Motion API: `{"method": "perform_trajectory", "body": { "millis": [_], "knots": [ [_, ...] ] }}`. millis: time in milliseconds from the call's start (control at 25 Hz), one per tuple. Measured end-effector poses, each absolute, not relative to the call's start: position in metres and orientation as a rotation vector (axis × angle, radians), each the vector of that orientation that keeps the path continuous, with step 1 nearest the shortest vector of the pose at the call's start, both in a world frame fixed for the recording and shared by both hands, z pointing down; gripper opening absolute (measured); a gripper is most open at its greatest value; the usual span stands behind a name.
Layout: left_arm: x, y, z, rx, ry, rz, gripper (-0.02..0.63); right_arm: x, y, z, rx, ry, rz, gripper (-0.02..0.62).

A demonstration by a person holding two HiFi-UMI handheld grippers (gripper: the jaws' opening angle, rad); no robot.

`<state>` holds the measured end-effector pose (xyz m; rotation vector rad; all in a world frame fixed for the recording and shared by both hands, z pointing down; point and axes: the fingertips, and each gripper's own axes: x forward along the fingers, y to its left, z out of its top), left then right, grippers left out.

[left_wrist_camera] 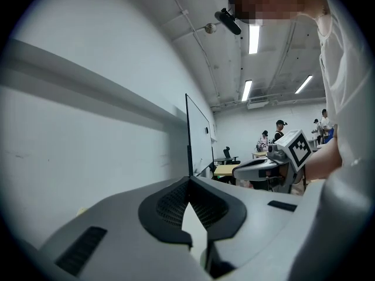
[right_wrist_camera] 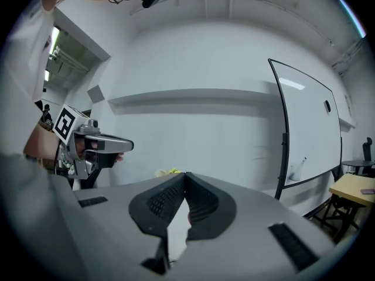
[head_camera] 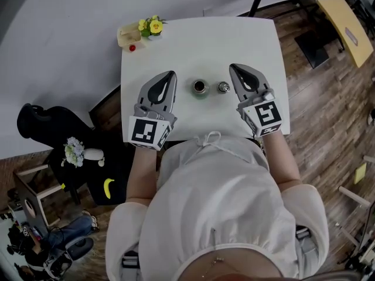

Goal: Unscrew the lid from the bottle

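White counter (head_camera: 199, 40), center frame: bottle (head_camera: 200, 87) and lid (head_camera: 223, 87) sit between left hand-held gripper (head_camera: 170, 75) and right hand-held gripper (head_camera: 234, 68), both closed, empty.

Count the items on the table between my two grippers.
2. The open bottle stands nearer the left gripper; a smaller round piece, apparently its lid, sits beside it, nearer the right gripper. Nothing looks hidden there.

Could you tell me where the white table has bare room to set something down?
Bare: the far right stretch of the table, beyond the bottle and lid. Crowded: the far left corner, with a flower box and red object, and the near middle, between left claw and right claw.
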<state>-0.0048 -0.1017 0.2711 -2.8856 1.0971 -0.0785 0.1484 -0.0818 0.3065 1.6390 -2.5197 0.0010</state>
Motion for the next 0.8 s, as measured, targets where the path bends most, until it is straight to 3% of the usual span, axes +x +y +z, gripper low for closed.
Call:
{"method": "perform_trajectory", "body": {
  "millis": [800],
  "knots": [
    [-0.004,-0.101,0.278,-2.904,1.147,-0.092,0.02,0.148,-0.076,0.32,1.623,-2.494,0.034,0.002]
  ]
}}
